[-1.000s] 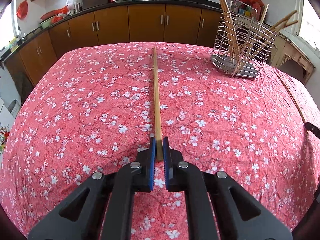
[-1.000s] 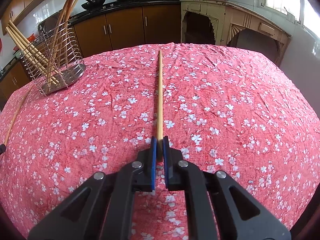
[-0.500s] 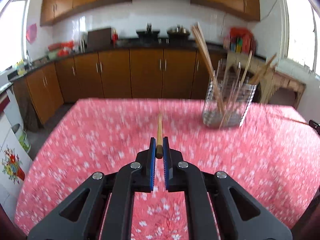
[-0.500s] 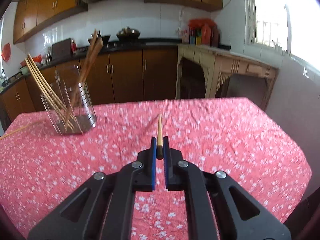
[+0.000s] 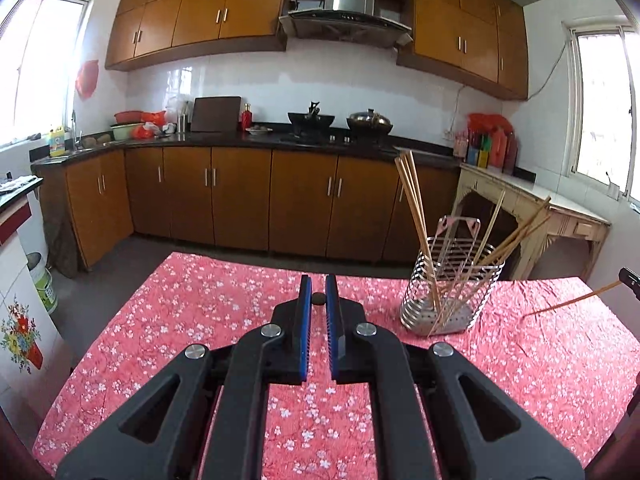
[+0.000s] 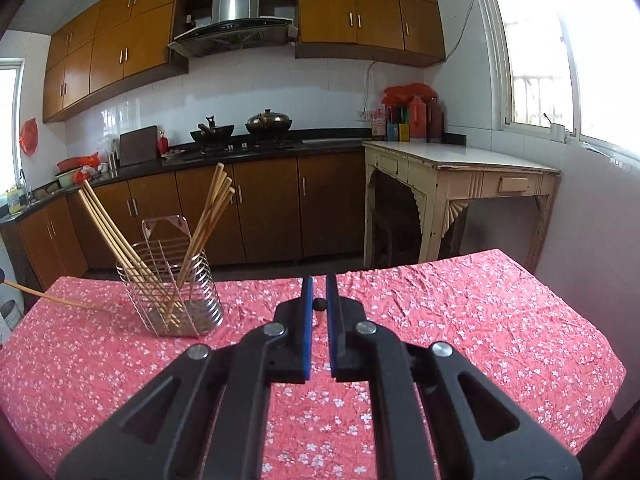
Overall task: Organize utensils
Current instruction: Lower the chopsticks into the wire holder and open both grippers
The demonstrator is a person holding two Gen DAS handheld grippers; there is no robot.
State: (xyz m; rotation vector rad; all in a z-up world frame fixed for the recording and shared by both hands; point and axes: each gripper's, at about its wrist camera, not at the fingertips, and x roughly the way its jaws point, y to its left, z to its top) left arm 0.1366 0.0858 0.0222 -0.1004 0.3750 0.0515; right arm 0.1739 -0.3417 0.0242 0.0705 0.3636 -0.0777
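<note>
1. We have lifted both chopsticks off the counter (image 5: 168, 344) since a second ago; each now points away, seen end-on.
2. Our left gripper (image 5: 318, 300) jaws are clamped on one chopstick (image 5: 318, 299); our right gripper (image 6: 319, 304) jaws clamp the other chopstick (image 6: 319, 305).
3. The wire holder (image 6: 176, 300) stands between them, already holding several chopsticks.
4. Open cloth surrounds it; the counter's far edge lies just behind.

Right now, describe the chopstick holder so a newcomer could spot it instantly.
Start at the table under the red floral tablecloth. On the cloth stands the chopstick holder, an upright basket of shiny metal wire rings with a taller wire loop at its back and wooden chopsticks leaning out of it. It is the only metal thing standing on the cloth.
</note>
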